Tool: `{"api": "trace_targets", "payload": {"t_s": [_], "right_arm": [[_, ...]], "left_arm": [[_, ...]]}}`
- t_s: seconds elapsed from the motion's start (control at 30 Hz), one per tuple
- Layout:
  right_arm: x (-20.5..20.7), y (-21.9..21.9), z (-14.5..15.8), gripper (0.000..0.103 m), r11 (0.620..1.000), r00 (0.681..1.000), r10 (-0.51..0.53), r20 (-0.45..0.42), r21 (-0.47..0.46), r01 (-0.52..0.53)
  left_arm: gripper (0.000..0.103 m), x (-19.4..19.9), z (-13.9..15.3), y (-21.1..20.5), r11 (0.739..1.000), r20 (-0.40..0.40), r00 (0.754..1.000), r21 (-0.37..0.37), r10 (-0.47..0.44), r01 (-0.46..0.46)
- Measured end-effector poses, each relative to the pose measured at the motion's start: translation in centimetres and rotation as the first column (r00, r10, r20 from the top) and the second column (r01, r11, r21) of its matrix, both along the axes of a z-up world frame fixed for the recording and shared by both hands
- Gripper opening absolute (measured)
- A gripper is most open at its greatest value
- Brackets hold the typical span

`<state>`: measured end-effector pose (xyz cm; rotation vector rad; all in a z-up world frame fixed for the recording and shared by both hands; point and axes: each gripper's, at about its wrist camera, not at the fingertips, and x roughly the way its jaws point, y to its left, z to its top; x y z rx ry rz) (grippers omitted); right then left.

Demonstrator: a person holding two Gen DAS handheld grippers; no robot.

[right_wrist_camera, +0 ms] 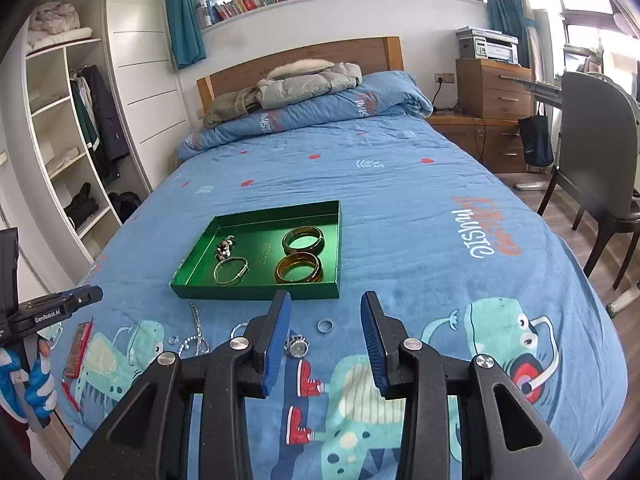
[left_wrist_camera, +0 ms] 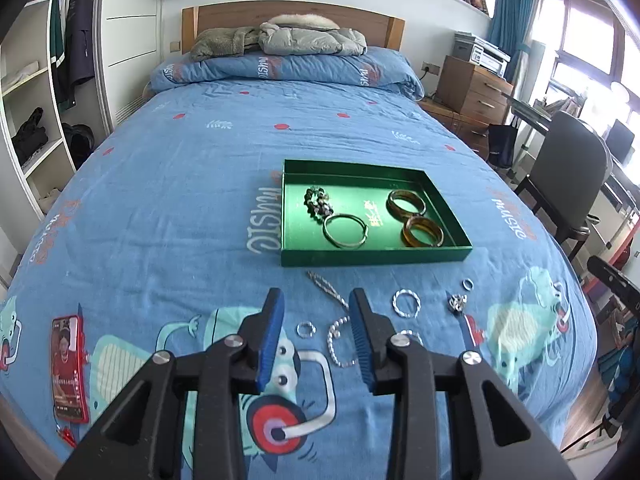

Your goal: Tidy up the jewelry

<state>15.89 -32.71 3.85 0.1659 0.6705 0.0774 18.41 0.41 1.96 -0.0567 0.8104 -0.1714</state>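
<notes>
Lying on the bed at 12 o'clock between the wide, empty left tongs (left_wrist_camera: 316, 300), the beaded chain (left_wrist_camera: 335, 330) is light, limp, slippery; pinch one bunched loop.

bangles (left_wrist_camera: 422, 232) in green tray (left_wrist_camera: 294, 258); rings (left_wrist_camera: 406, 303) outside.

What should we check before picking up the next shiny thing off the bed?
1. Left hand-held gripper open and empty: ok.
2. Right hand-held gripper open and empty: ok.
3. Green tray has free floor space among the bangles: ok.
4. Small plain ring lies alone, ahead of the right gripper: ok.
5. Beaded chain is free of tangles: cannot tell.
6. Red phone lies apart from the jewelry: ok.
</notes>
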Motion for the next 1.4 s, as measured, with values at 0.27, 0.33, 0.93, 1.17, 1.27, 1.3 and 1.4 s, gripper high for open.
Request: {"api": "trace_targets", "payload": {"t_s": [0.27,0.33,0.93,1.17,1.27,1.3,1.4], "right_arm": [[-2.4,-0.3,-1.2,0.039,1.0,1.0,0.006,0.0,0.004,-0.006],[-2.4,-0.2,-1.9,0.04,1.0,1.0,0.009,-0.009,-0.004,-0.009],[-0.9,3.2,-9.5,0.041,0.977,0.971,0.208,-0.121,0.069,-0.201],[0.4,5.8,-11.7,0.041,0.953,0.941,0.301,-0.151,0.067,-0.294],[1.1,6.4,-12.4,0.041,0.942,0.929,0.334,-0.16,0.08,-0.325],[1.3,6.6,-12.6,0.04,0.939,0.925,0.343,-0.162,0.08,-0.335],[1.9,7.6,-13.3,0.035,0.924,0.909,0.381,-0.167,0.083,-0.372]], "left_arm": [[0.038,-3.3,-2.5,-0.2,0.999,-0.019,0.999,-0.042,-0.035,0.034],[0.038,-3.6,-3.3,-0.3,0.997,-0.035,0.998,-0.058,-0.05,0.048],[0.041,-1.2,-10.2,-3.0,0.992,-0.166,0.981,-0.091,-0.097,0.082],[0.041,1.4,-11.2,-3.8,0.993,-0.185,0.979,-0.095,-0.089,0.072],[0.041,2.3,-11.5,-4.4,0.989,-0.188,0.975,-0.111,-0.115,0.095],[0.041,2.6,-11.6,-4.6,0.988,-0.191,0.974,-0.114,-0.123,0.103],[0.041,3.3,-12.1,-5.2,0.986,-0.198,0.969,-0.113,-0.145,0.125]]}}
